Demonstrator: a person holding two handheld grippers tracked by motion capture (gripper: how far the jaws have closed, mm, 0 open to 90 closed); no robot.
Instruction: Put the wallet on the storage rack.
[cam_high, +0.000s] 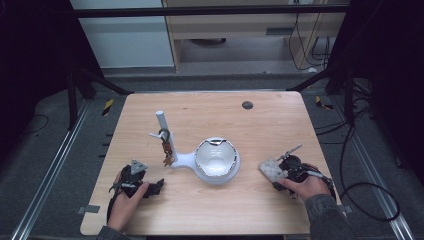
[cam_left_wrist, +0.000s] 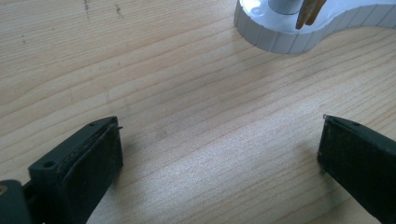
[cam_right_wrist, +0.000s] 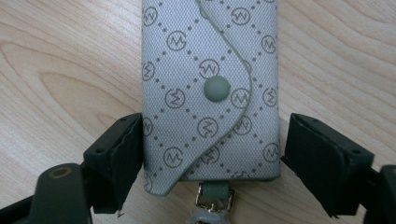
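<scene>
A grey patterned key pouch (cam_right_wrist: 210, 84) with a snap button lies flat on the wooden table (cam_high: 200, 210), at the right (cam_high: 271, 170). My right gripper (cam_right_wrist: 212, 154) has its black jaws against the pouch's two long sides, shut on it near the clasp end; in the high view it (cam_high: 278, 173) sits under a hand. My left gripper (cam_high: 159, 186) rests at the table's left, jaws wide open (cam_left_wrist: 219, 149) over bare wood, with nothing between them. A white stand (cam_high: 161, 122) with a hook carries a hanging key bunch (cam_high: 167, 152); its base joins a white bowl (cam_high: 216, 160).
The stand's white base (cam_left_wrist: 280, 37) is just ahead of my left gripper, with a tan piece (cam_left_wrist: 309, 11) dangling above it. A dark round spot (cam_high: 247, 105) marks the far table side. Cables (cam_high: 370, 200) loop on the floor to the right.
</scene>
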